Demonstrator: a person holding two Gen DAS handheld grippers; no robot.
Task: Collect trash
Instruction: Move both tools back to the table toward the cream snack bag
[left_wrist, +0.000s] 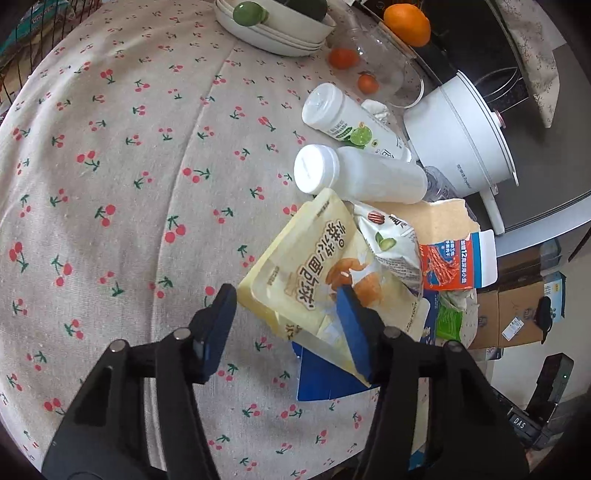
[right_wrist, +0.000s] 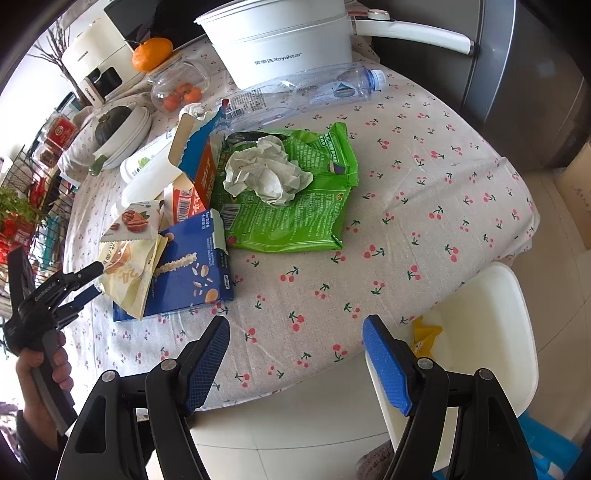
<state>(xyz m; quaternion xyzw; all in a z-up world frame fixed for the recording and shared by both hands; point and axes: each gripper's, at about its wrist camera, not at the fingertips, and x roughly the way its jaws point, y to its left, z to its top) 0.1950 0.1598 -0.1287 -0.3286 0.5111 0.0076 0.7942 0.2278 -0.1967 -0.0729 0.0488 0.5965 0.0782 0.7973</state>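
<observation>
A yellow snack bag (left_wrist: 303, 273) lies tilted on a flat blue box (left_wrist: 325, 380) at the table's edge. My left gripper (left_wrist: 286, 317) straddles the bag's near corner: the right pad sits over the bag and the left pad is just off its corner, with no squeeze showing. The right wrist view shows the same gripper (right_wrist: 98, 279) at the yellow bag (right_wrist: 125, 280), held by a hand. My right gripper (right_wrist: 295, 354) hangs open over the table's near edge with nothing between its fingers. Beyond it lie a green bag (right_wrist: 295, 210) and a crumpled tissue (right_wrist: 266, 173).
Two white bottles (left_wrist: 369, 177), a walnut wrapper (left_wrist: 391, 240) and a torn orange carton (left_wrist: 447, 262) crowd the pile. A clear bottle (right_wrist: 314, 88) lies before the white pot (right_wrist: 280, 44). A white bin (right_wrist: 480, 332) holding a yellow scrap stands beside the table.
</observation>
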